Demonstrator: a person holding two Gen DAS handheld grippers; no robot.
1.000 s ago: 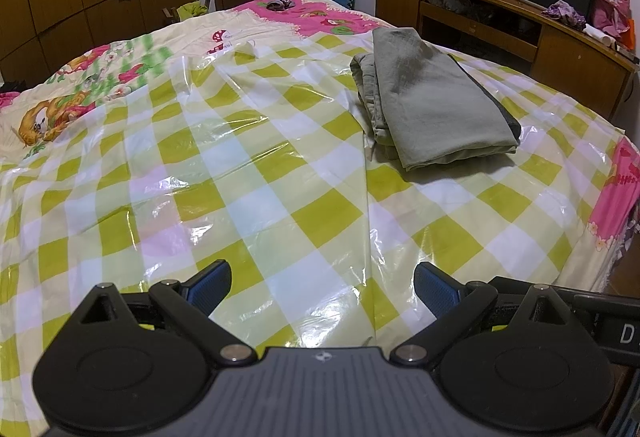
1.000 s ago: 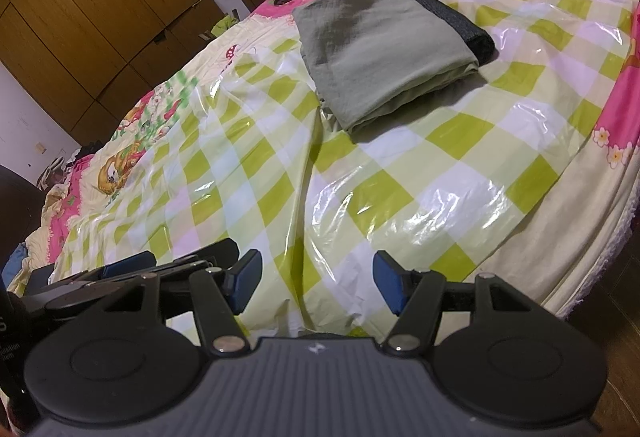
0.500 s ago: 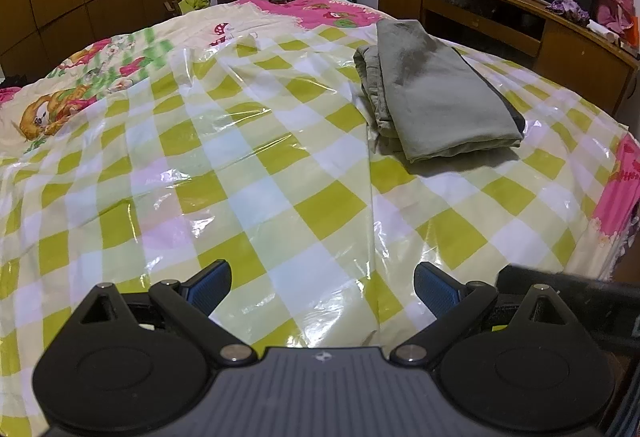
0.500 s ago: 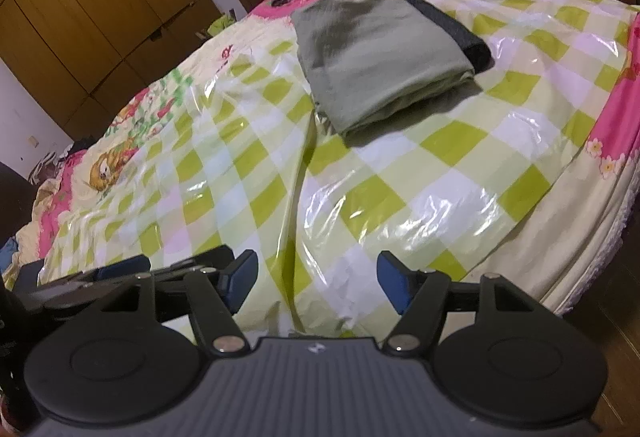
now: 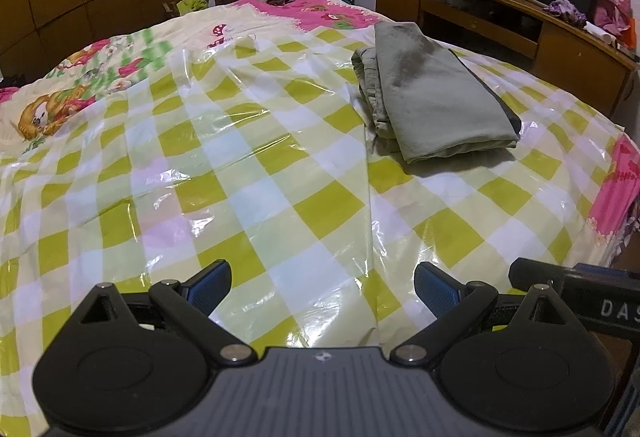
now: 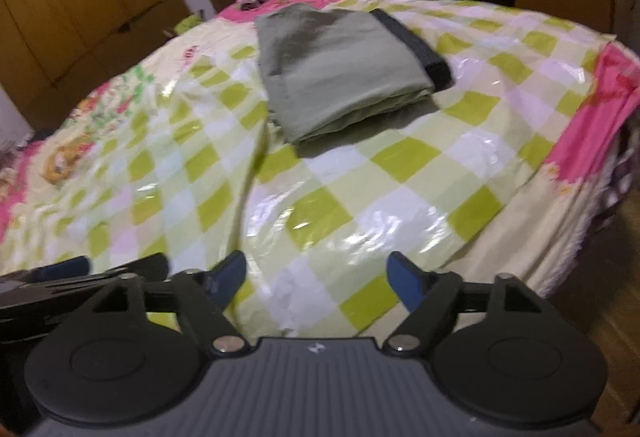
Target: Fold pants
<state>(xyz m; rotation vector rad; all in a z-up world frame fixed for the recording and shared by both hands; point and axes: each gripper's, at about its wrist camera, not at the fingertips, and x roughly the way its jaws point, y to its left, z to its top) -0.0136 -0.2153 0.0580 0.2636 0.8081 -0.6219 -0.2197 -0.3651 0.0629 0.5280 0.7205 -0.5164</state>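
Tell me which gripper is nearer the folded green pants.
Right, slightly. The right gripper sits almost straight in front of the pants; the left gripper is further to their left. Both are well short, empty.

Bed [image 5: 608, 173]; checked plastic sheet [image 5: 280, 173] over it; folded pants [image 5: 436, 105] atop.

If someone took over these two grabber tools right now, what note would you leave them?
Left gripper: open, empty, above the checkered plastic sheet.
Right gripper: jaws opening, nothing between them.
Pants: olive, folded into a neat rectangle on the bed's far right part, apart from both grippers.
Done: the folding looks finished.
Left: probably nothing, perhaps a check of the edges.
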